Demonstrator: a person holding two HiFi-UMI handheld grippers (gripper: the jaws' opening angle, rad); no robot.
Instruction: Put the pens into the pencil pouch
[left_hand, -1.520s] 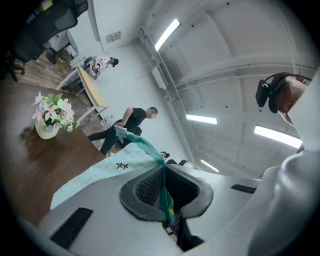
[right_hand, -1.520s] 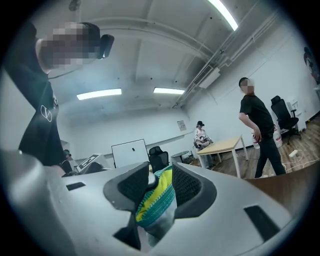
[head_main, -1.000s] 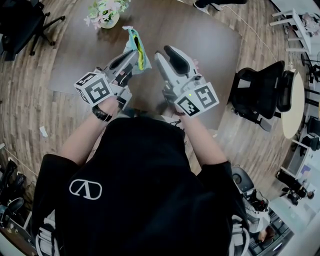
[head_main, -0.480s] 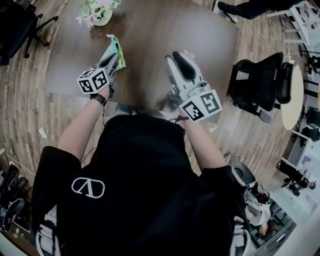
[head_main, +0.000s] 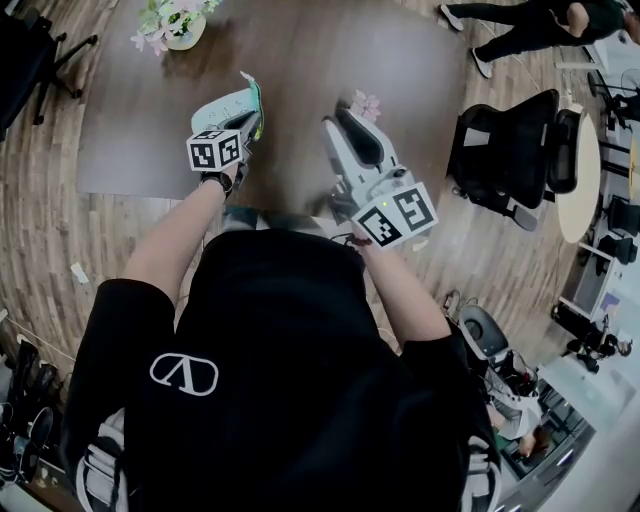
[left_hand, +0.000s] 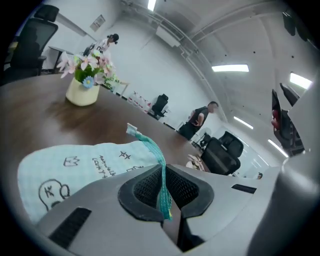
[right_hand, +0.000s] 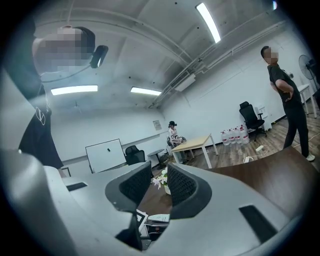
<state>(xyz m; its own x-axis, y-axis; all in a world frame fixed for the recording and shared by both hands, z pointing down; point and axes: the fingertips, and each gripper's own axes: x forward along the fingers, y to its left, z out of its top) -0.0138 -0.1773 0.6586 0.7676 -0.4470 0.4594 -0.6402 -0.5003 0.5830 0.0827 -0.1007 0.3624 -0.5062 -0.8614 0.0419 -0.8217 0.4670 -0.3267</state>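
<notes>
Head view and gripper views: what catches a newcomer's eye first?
The left gripper shut on the teal strap of a mint pencil pouch with doodles, over the dark table, left of centre. Beside it the right gripper, jaws apart and just closing, is empty. A flower vase stands at the far-left corner.

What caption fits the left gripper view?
Left tool shut on teal strap of the pouch; flower vase on table beyond.

One pouch (head_main: 226, 103), one vase (head_main: 184, 35), two claws (head_main: 250, 118) (head_main: 338, 120)
</notes>
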